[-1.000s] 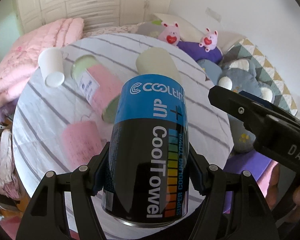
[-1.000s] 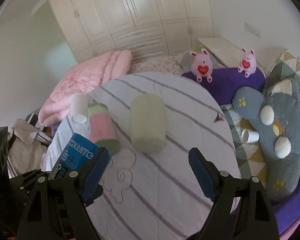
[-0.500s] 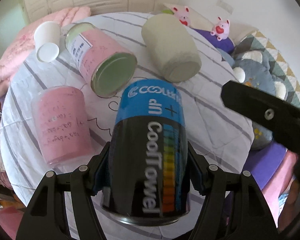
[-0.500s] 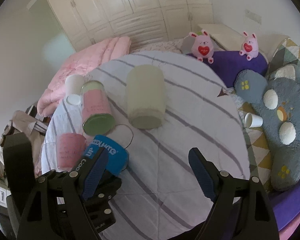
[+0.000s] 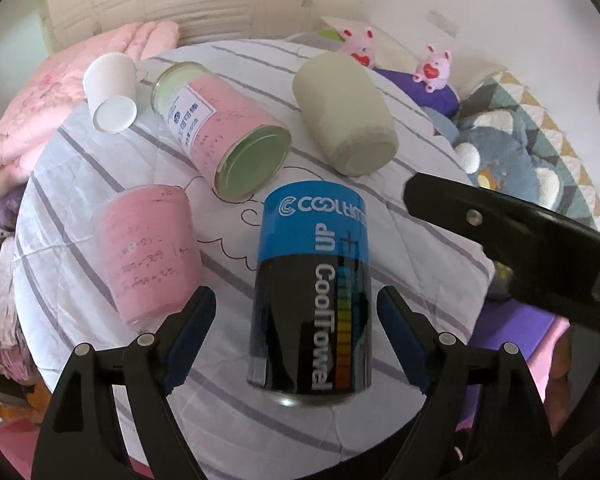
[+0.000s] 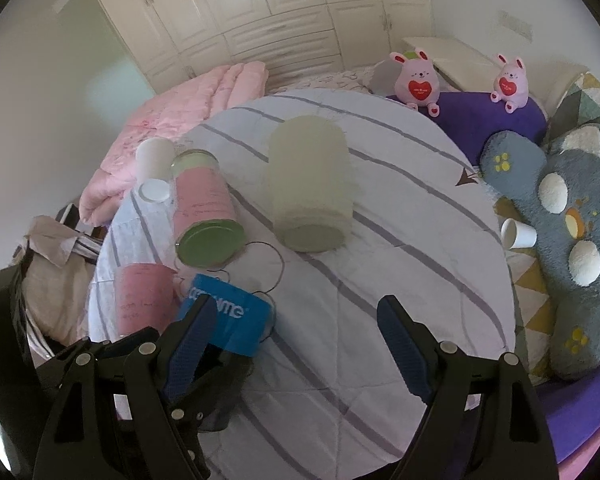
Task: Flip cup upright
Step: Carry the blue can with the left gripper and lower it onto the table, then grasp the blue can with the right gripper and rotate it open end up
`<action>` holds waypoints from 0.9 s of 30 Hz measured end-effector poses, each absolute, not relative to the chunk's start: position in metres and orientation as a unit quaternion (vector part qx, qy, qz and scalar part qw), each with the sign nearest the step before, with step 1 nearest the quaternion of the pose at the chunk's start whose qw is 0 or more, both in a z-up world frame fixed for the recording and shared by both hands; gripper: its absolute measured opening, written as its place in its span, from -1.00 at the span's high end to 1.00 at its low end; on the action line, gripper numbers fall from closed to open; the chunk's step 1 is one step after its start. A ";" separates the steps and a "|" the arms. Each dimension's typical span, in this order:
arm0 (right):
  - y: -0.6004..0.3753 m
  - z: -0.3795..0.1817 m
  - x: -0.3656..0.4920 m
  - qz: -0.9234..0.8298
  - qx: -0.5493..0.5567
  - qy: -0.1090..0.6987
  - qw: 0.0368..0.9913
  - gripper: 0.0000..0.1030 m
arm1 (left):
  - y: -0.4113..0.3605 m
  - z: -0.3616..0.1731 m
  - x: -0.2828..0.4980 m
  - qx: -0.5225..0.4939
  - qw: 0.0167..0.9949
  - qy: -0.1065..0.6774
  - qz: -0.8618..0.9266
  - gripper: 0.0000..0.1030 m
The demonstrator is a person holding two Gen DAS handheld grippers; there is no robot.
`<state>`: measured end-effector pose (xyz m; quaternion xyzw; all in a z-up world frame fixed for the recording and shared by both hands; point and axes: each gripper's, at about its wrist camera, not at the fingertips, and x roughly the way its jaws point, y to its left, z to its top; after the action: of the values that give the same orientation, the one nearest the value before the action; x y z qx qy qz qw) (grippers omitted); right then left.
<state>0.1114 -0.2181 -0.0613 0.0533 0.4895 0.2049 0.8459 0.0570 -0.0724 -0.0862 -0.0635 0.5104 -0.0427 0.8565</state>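
Observation:
A blue and black "CoolTowel" can lies on its side on the striped round table, between the fingers of my left gripper, which is open and apart from it. The can's blue end shows in the right wrist view. My right gripper is open and empty above the table. A pink cup lies left of the can. A pink can with green lid, a beige cup and a white paper cup lie on their sides farther back.
A pink quilt lies behind the table. Two pink plush rabbits sit on a purple cushion. A grey plush toy and a small paper cup lie to the right. My right gripper's arm crosses the left wrist view.
My left gripper has opened and let go of the CoolTowel can, which now lies on the table. Before that it lowered the can toward the table. The right gripper stayed open.

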 end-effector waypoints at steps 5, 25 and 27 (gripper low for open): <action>-0.215 -0.061 0.111 0.217 0.078 0.507 0.830 -0.62 | -0.064 -0.073 0.041 -0.046 0.865 0.496 -0.058 -0.68; -0.192 -0.064 0.099 0.219 0.082 0.533 0.813 -0.62 | -0.008 -0.051 0.016 -0.026 0.886 0.463 0.007 -0.99; -0.191 -0.066 0.099 0.218 0.083 0.538 0.810 -0.62 | -0.007 -0.054 0.015 -0.029 0.885 0.465 0.003 -0.99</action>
<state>0.0988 -0.1910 -0.0664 0.0828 0.5379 0.2179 0.8101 0.0148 -0.0075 -0.0537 -0.0285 0.4648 0.0031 0.8849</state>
